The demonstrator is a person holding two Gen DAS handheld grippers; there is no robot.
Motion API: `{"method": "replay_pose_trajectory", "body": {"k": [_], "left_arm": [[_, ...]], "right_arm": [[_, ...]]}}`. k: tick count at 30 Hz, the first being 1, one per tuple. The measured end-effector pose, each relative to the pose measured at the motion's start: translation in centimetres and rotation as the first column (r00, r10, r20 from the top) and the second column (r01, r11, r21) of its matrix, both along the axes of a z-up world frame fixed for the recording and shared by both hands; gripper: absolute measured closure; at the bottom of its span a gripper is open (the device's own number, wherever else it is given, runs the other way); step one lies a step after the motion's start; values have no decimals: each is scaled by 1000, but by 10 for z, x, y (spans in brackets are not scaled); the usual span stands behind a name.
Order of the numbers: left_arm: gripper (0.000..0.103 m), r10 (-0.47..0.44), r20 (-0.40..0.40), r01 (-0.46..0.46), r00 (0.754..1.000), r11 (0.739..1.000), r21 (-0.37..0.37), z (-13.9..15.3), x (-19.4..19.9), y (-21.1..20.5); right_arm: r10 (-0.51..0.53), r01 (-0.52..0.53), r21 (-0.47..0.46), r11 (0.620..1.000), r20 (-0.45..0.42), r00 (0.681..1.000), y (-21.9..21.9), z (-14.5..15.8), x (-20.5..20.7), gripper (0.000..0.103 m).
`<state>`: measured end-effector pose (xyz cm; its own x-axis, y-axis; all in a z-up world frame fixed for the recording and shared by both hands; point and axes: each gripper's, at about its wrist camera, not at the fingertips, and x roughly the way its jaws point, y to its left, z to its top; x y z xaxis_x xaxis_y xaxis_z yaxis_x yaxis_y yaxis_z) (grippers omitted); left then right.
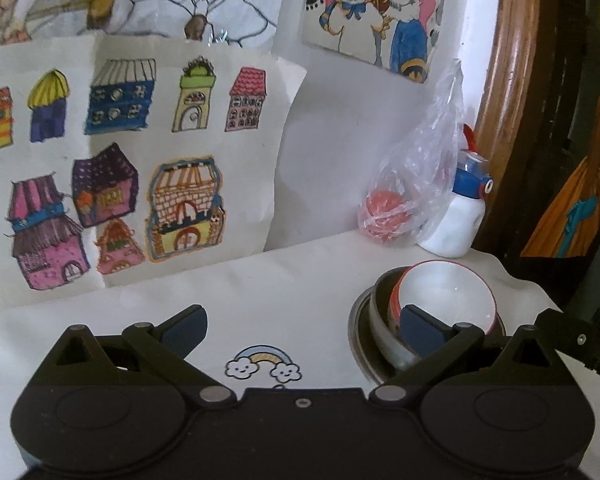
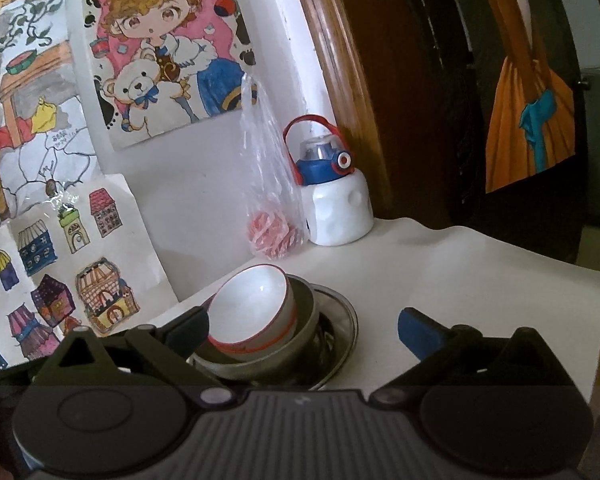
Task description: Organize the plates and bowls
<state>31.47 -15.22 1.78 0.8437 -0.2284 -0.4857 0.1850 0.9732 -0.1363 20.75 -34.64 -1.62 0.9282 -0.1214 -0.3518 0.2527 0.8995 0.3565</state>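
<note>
White bowl (image 2: 256, 312) with a red rim sits tilted inside a grey bowl (image 2: 300, 344), both nested on a metal plate (image 2: 340, 320) near the back right of the white table (image 2: 480, 280). The stack looks already gathered. Right gripper (image 2: 300, 330) is spread wide and empty; the stack lies just ahead, toward its left finger. Left gripper (image 1: 300, 330) is also wide and empty, with the stack off by its right finger (image 1: 420, 330), bowl mouth leaning away. The right hand seems nearer and better lined up. A plastic bag (image 2: 268, 200) and a bottle (image 2: 336, 208) stand behind.
</note>
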Motion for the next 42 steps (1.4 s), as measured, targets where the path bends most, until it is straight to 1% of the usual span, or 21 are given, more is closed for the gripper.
{"method": "replay_pose_trajectory", "body": {"k": [3, 7, 14, 21, 25, 31, 42], "left_arm": [[1, -7, 22, 6, 1000, 1000, 16, 2, -11, 6], [1, -16, 38, 16, 999, 1000, 3, 6, -28, 17], [1, -7, 51, 8, 999, 1000, -21, 10, -59, 41], [1, -8, 94, 8, 996, 1000, -1, 12, -94, 57], [1, -10, 111, 11, 994, 1000, -1, 13, -115, 66], [1, -9, 135, 11, 991, 1000, -9, 13, -144, 78], [1, 10, 165, -7, 986, 1000, -20, 11, -178, 97]], "right_arm": [[-13, 14, -28, 1000, 28, 1000, 8, 3, -14, 0], [-20, 24, -75, 997, 48, 999, 22, 7, -33, 0], [-22, 28, -92, 995, 74, 997, 40, 10, -65, 0], [-18, 28, -100, 995, 101, 995, 56, 11, -96, 0], [-11, 22, -96, 995, 115, 993, 65, 10, -113, 0], [-6, 21, -116, 993, 130, 992, 79, 9, -135, 0], [-7, 31, -151, 988, 155, 988, 97, 3, -167, 0]]}}
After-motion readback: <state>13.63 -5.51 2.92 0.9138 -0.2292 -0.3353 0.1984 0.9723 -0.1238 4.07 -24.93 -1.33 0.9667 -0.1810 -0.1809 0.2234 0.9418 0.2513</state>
